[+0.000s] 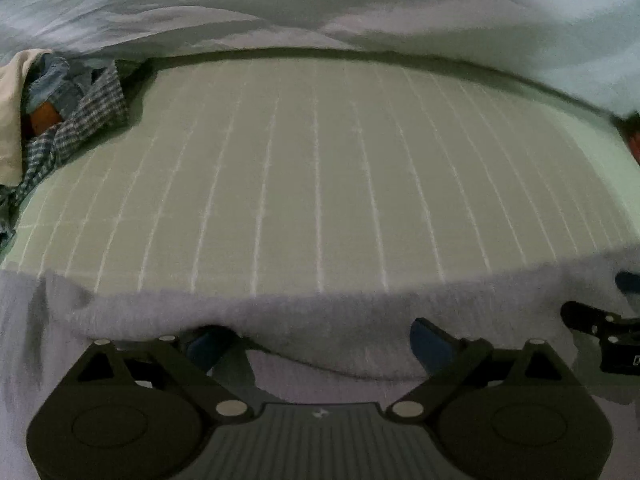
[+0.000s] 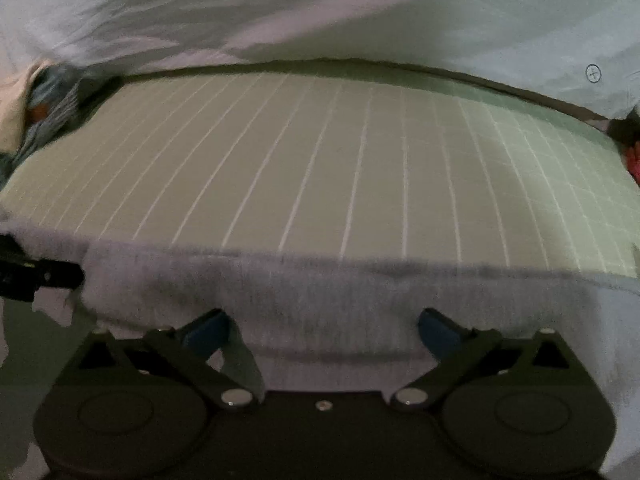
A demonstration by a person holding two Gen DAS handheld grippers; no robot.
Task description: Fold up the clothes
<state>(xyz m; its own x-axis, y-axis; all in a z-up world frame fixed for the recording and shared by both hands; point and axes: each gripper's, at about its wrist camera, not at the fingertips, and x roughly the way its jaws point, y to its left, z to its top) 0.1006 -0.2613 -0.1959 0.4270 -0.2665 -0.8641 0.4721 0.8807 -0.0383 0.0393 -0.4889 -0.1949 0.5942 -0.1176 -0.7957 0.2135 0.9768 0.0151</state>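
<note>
Centrally, a pale grey knit garment lies spread on a green cutting mat ruled with white lines. Its far edge runs as a thick, soft band across the near part of the mat, which looks like a fold line, though the garment's full shape is out of view. The picture is dim and smeared with motion, so the fabric's detail is unclear.

Just above the garment, nearest the viewer, the left gripper hangs with its jaws spread wide, the blue pads standing apart and pinching nothing; cloth lies under and between them. Beside it over the same garment, the right gripper is likewise wide apart and empty. Both point steeply down at the fabric, probably placed either to let a fold lie or to take a new hold; which one cannot be told.

Beyond the garment, the mat is bare up to its dark far edge. Past that edge lies rumpled white sheet. At the mat's far left corner from the garment sits a pile of other clothes, including checked fabric and denim, seemingly awaiting their turn.
</note>
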